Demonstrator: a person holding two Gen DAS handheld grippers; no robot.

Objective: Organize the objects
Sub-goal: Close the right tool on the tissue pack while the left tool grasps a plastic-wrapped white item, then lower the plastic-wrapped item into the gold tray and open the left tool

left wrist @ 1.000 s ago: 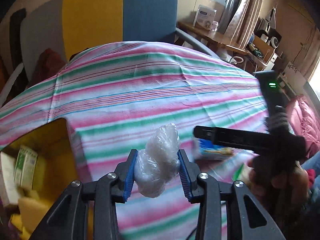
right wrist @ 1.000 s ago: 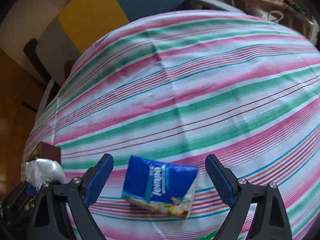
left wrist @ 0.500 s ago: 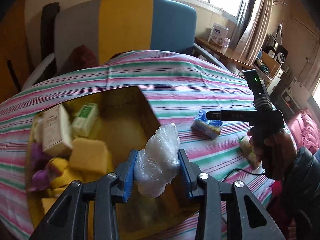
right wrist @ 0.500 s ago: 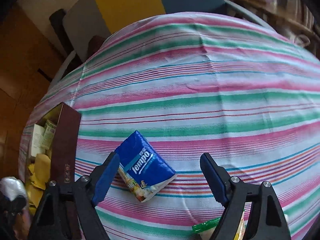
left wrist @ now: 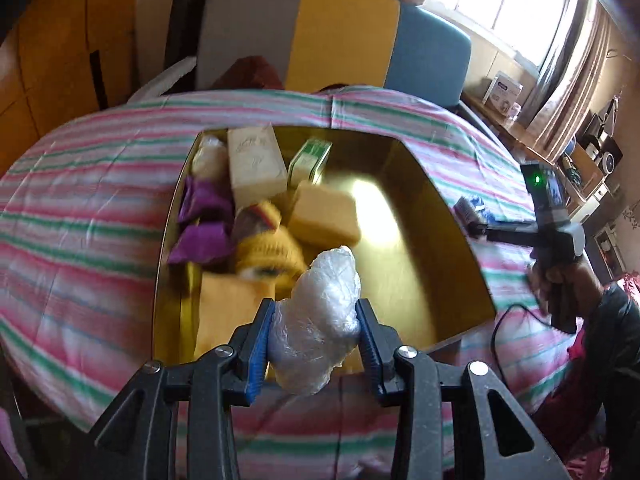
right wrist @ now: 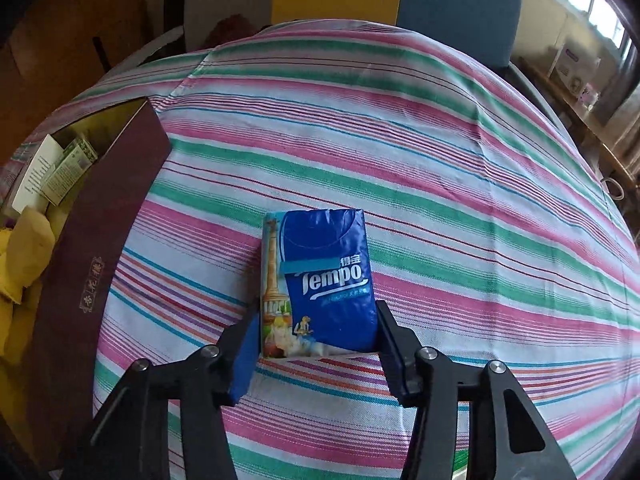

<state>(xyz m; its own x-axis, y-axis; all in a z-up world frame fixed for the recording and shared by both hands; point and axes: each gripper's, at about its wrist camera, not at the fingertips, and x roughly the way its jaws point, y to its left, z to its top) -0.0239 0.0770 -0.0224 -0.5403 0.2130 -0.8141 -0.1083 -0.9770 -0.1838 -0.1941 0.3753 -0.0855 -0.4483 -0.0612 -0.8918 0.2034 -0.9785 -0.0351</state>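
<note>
My left gripper [left wrist: 316, 344] is shut on a crumpled clear plastic bag [left wrist: 320, 304] and hangs over the near end of an open box [left wrist: 440, 216] with a gold lining. The box's dark red outer wall [right wrist: 96, 240] shows at the left of the right wrist view. A blue Tempo tissue pack [right wrist: 324, 280] lies on the striped tablecloth [right wrist: 440, 160]. My right gripper [right wrist: 318, 332] is closing on it, both pads against the pack's long sides. The left wrist view shows that gripper [left wrist: 472, 224] to the right of the box, with a person's hand [left wrist: 560, 276] holding it.
The box holds yellow sponges [left wrist: 324, 216], purple packets [left wrist: 204, 220], a white carton [left wrist: 256, 164] and a green carton [left wrist: 310, 158]. A grey, yellow and blue chair [left wrist: 340, 36] stands behind the round table. A black cable [left wrist: 508, 320] lies at the table's right edge.
My left gripper has carried the bag leftward from the bare cloth to over the box. My right gripper rolled, lined up with the tissue pack and closed from wide open onto its sides.
</note>
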